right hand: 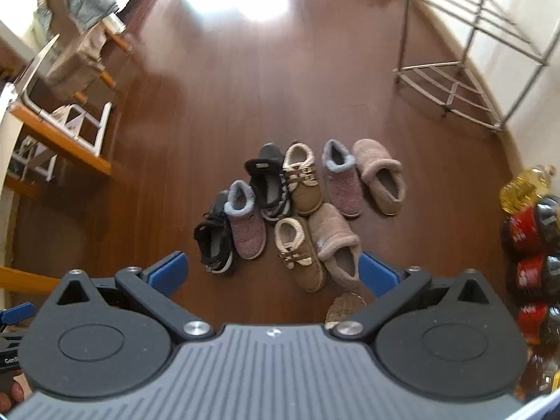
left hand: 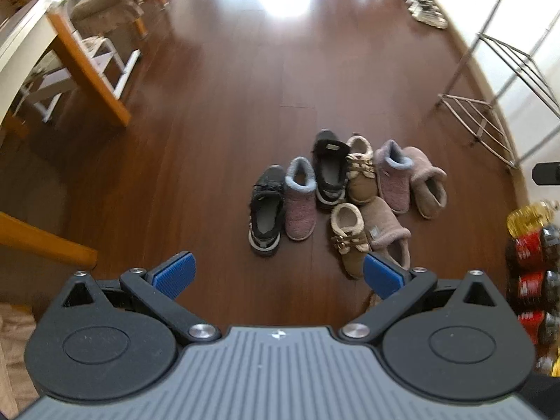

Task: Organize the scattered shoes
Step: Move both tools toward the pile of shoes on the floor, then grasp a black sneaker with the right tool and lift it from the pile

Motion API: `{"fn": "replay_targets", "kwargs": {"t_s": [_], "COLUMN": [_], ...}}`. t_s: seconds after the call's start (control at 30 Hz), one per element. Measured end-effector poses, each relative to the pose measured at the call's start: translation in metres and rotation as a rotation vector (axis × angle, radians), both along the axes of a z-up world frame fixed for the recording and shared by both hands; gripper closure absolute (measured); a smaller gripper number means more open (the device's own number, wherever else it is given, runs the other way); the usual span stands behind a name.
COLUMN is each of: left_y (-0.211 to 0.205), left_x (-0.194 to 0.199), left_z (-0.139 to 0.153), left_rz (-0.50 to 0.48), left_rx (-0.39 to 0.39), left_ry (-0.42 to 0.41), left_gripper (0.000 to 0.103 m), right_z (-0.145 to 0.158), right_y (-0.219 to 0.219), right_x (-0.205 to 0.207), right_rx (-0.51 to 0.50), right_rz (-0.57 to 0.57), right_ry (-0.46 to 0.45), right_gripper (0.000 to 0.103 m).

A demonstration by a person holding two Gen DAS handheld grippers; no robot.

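Several shoes lie bunched on the dark wood floor. Among them are a black sneaker [left hand: 266,210] [right hand: 213,236], a pink ankle slipper with a blue cuff [left hand: 299,203] [right hand: 245,222], a second black sneaker [left hand: 329,171] [right hand: 267,182], two brown buckled shoes [left hand: 348,239] [right hand: 297,255], another pink ankle slipper [left hand: 393,176] [right hand: 341,178] and two beige fleece slippers [left hand: 428,182] [right hand: 381,176]. My left gripper [left hand: 278,274] hovers open above and in front of the pile. My right gripper [right hand: 273,273] is open too, nothing between its blue pads [right hand: 168,273].
A bare metal shoe rack [left hand: 490,105] [right hand: 455,80] stands by the right wall. Bottles [left hand: 535,266] [right hand: 532,245] line the right edge. A wooden table leg [left hand: 91,73], white stool [right hand: 84,126] and chairs are at left. More shoes [left hand: 425,7] lie far back.
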State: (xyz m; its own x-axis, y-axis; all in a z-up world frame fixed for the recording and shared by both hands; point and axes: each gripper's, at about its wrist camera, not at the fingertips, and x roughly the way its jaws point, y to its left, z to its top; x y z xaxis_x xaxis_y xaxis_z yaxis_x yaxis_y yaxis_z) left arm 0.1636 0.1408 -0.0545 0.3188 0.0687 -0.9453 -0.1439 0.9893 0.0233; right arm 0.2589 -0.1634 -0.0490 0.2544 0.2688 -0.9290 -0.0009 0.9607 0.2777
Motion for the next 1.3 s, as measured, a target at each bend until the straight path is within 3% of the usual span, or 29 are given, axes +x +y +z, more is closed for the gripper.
{"fn": "replay_targets", "kwargs": {"t_s": [0.3, 0.43, 0.57, 0.7, 0.93, 1.0, 1.13, 1.23, 1.3], "left_y": [0.005, 0.008, 0.059, 0.092, 0.112, 0.117, 0.128, 0.136, 0.119], "left_x": [0.053, 0.077, 0.108, 0.142, 0.177, 0.187, 0.208, 0.223, 0.218], "left_z": [-0.018, -0.026, -0.05, -0.073, -0.149, -0.171, -0.215, -0.248, -0.287], "left_rz": [0.038, 0.055, 0.034, -0.059, -0.051, -0.048, -0.042, -0.037, -0.016], "left_rx": [0.008, 0.011, -0.035, -0.069, -0.067, -0.067, -0.066, -0.065, -0.033], "left_ry": [-0.044, -0.064, -0.086, -0.085, -0.084, -0.084, -0.083, -0.082, -0.083], "left_gripper": [0.0, 0.0, 0.0, 0.0, 0.0, 0.0, 0.0, 0.0, 0.0], "right_z": [-0.024, -0.037, -0.05, -0.062, -0.085, -0.118, -0.191, -0.266, -0.324], "right_y": [0.004, 0.031, 0.059, 0.087, 0.133, 0.114, 0.122, 0.119, 0.117], "right_x": [0.099, 0.122, 0.145, 0.168, 0.207, 0.216, 0.236, 0.25, 0.257], "right_rx": [-0.002, 0.021, 0.044, 0.067, 0.108, 0.132, 0.184, 0.268, 0.351], "right_rz": [0.076, -0.026, -0.129, -0.232, -0.403, -0.427, -0.496, -0.573, -0.627], "right_ry": [0.024, 0.063, 0.101, 0.14, 0.203, 0.215, 0.282, 0.329, 0.36], "right_gripper": [0.001, 0.001, 0.001, 0.001, 0.001, 0.001, 0.001, 0.001, 0.001]}}
